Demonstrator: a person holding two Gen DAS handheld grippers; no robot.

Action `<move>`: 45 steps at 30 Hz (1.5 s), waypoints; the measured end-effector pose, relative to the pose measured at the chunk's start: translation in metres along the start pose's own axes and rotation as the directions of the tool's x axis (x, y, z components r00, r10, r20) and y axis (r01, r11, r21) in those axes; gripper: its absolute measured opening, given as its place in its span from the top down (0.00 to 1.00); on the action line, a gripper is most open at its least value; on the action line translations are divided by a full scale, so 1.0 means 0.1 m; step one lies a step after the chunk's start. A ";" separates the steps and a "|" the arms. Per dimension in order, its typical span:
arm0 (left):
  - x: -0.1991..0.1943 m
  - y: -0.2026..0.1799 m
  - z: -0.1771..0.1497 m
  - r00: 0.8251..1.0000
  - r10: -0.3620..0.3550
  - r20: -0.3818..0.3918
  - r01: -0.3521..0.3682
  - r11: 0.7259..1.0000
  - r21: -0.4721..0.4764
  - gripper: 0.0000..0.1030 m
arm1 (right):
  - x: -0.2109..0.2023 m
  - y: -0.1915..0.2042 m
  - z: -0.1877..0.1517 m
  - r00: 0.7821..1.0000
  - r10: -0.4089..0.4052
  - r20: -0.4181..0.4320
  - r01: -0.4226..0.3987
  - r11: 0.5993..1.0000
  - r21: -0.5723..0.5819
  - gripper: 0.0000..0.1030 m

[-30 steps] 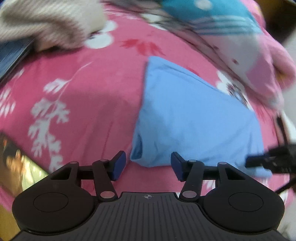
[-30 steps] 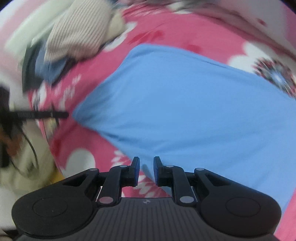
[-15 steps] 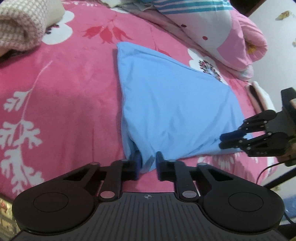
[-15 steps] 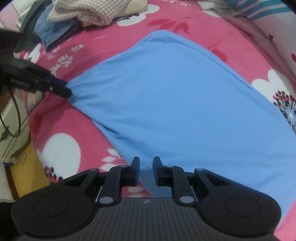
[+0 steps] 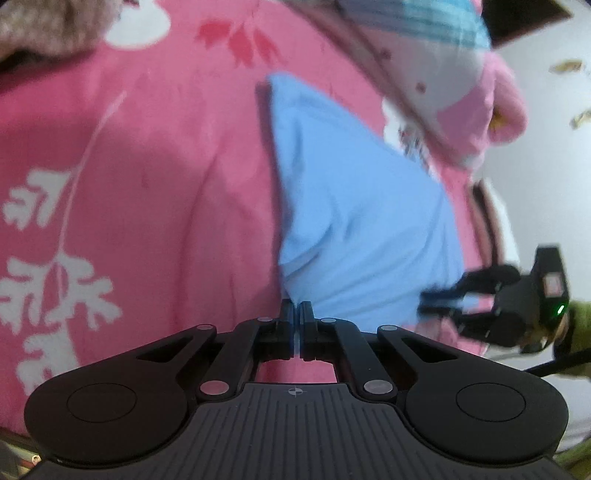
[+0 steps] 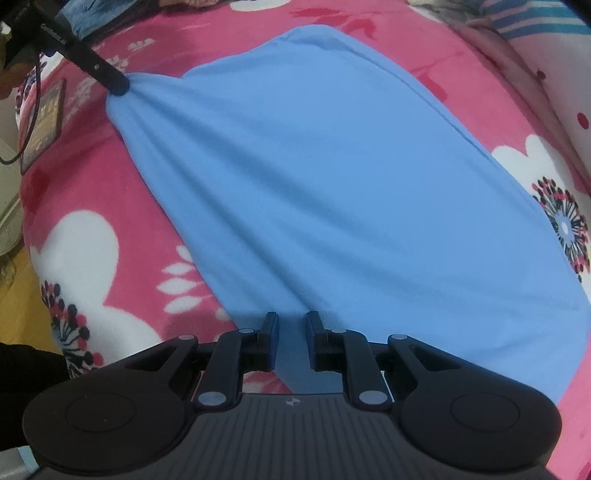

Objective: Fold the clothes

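A soft, smooth blue cloth (image 6: 332, 192) lies spread on a bed with a fuzzy pink blanket (image 5: 147, 184). The blanket has white flowers and white leaf shapes printed on it. The cloth looks thin and stretchy, with long, gentle wrinkles that run toward one corner.

The left gripper (image 5: 296, 314) has its jaws pressed together, pinching that near corner of the blue cloth. In the right wrist view the same gripper (image 6: 118, 83) shows as a thin black arm at the top left, and the cloth bunches up where it bites.

The right gripper (image 6: 292, 325) sits over the near edge of the cloth. Its jaws are a little apart, with blue cloth showing in the gap. I cannot tell if they are touching it. In the left wrist view this gripper (image 5: 436, 299) is at the far right edge of the cloth, and a small green light glows on its body.

A pillow (image 5: 424, 66) with white, pink and blue stripes lies beyond the cloth's far side. A knitted tan garment (image 5: 48, 26) sits at the top left of the bed, well apart from the cloth. There is wide open blanket on the left. No writing can be read.
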State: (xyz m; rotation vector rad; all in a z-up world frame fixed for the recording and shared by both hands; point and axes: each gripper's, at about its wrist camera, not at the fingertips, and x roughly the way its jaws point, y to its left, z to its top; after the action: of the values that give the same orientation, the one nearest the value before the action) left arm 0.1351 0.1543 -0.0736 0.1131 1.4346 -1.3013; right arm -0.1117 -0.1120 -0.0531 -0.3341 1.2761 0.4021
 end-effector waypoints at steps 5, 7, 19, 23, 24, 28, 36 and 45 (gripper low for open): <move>0.08 0.06 0.01 0.999 0.034 -0.018 -0.035 0.999 -0.027 0.97 | 0.02 0.00 -0.01 1.000 0.002 0.001 -0.002 1.000 0.004 0.84; 0.08 0.04 0.02 0.999 0.048 -0.017 -0.048 0.998 -0.032 0.95 | 0.02 0.00 -0.01 1.000 0.002 0.002 -0.002 1.000 0.005 0.84; 0.13 -0.03 0.08 0.994 0.109 -0.016 -0.110 0.990 -0.083 0.84 | -0.21 -0.05 -0.62 0.992 0.016 -0.121 0.012 0.973 0.229 0.83; 0.13 -0.09 0.06 0.990 0.140 -0.011 -0.140 0.986 -0.090 0.76 | -0.45 -0.37 -1.08 0.989 0.020 -0.150 0.055 0.874 0.483 0.83; 0.13 -0.10 0.06 0.988 0.151 -0.010 -0.151 0.984 -0.090 0.76 | -0.52 -0.50 -1.19 0.990 0.016 -0.139 0.066 0.826 0.560 0.83; 0.16 -0.14 0.05 0.982 0.186 -0.007 -0.186 0.978 -0.094 0.76 | -0.76 -1.06 -1.59 0.997 -0.044 -0.066 0.079 0.625 0.776 0.83; 0.20 -0.18 0.05 0.972 0.235 -0.007 -0.234 0.968 -0.091 0.76 | -0.86 -1.89 -2.08 0.981 -0.038 0.192 -0.166 0.356 0.920 0.68; 0.16 -0.14 0.01 0.972 0.235 0.013 -0.231 0.963 -0.136 0.76 | -0.59 -1.94 -2.04 0.962 0.133 0.238 -0.272 0.512 0.815 0.98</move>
State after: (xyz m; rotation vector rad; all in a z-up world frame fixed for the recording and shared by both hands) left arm 0.1201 0.1389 -0.0765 0.1680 1.4334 -1.0083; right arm -0.2092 -0.3825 -0.0456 0.6936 1.2201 -0.0442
